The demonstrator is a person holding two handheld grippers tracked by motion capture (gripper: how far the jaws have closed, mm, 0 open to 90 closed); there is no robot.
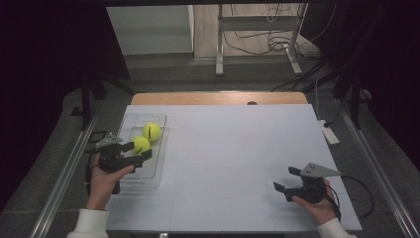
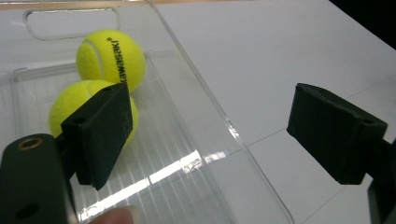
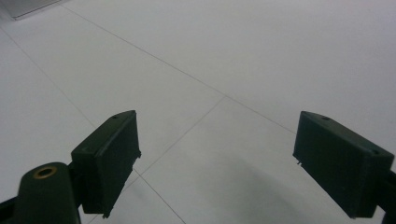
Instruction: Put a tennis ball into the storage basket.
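Observation:
Two yellow tennis balls lie in a clear plastic tray at the table's left: the far ball and the near ball. My left gripper hovers over the tray's near half, open, its jaws wide apart just short of the near ball, nothing between them. My right gripper is at the table's front right, open and empty over the bare white surface.
The white table top spreads between the two hands. The tray's right wall runs under the left gripper's jaws. A white power strip lies at the right edge. Dark curtains and a metal stand are beyond the table.

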